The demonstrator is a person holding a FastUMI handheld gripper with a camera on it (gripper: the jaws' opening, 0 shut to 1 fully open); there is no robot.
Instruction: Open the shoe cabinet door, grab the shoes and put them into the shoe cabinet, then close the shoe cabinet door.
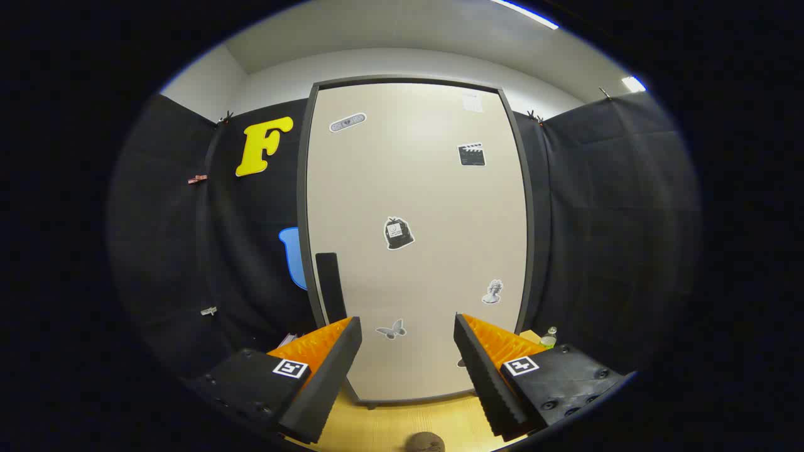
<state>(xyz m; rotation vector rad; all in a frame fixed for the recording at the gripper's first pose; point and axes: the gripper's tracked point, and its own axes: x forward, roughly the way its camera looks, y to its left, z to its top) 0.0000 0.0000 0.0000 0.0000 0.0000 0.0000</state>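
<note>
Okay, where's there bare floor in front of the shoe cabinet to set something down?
The wooden floor between the open gripper fingers, from the closed cabinet door back toward the camera, is mostly bare. A rounded brown object sits at its near edge. Right of the cabinet is more crowded: a small bottle stands there.

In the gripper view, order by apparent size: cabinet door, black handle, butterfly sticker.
Largest to smallest:
1. cabinet door
2. black handle
3. butterfly sticker
The hand-held gripper is open, with nothing between its fingers.
</note>
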